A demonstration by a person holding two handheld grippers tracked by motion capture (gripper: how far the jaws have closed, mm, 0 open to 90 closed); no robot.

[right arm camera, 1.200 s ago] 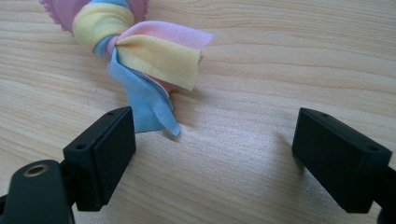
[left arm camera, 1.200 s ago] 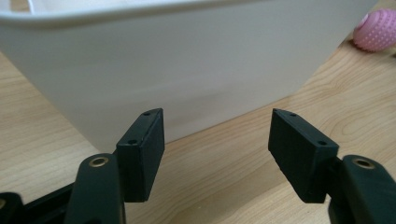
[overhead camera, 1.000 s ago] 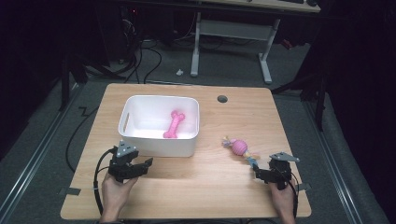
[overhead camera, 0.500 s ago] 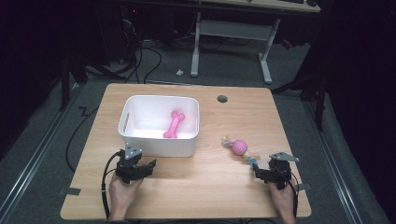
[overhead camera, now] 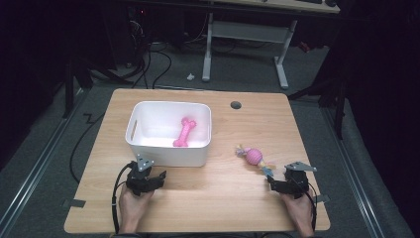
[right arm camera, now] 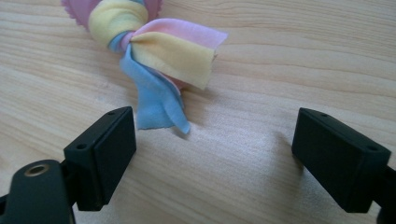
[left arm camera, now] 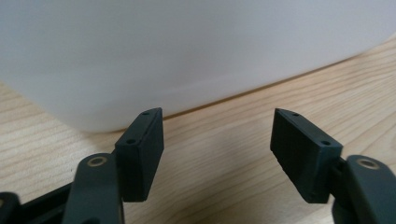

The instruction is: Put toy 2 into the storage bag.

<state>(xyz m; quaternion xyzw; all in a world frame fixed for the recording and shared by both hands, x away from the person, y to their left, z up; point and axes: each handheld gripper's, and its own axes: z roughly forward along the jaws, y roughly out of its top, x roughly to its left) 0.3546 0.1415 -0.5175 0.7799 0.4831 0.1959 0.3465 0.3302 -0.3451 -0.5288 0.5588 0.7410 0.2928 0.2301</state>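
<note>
At lower left of the high view, the left gripper (overhead camera: 148, 179) rests on the wooden surface (overhead camera: 218, 198), jaws spread and empty, just before the white bin (overhead camera: 168, 148). A pink bone toy (overhead camera: 184, 132) lies inside the bin. Right of centre lies a pink ball rope toy (overhead camera: 253, 156). At lower right, the right gripper (right arm camera: 212, 154) has jaws spread, empty, near the toy's cloth tail (right arm camera: 161, 105).

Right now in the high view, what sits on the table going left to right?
Left gripper → white bin holding a pink bone toy → pink rope ball toy → right gripper.
</note>
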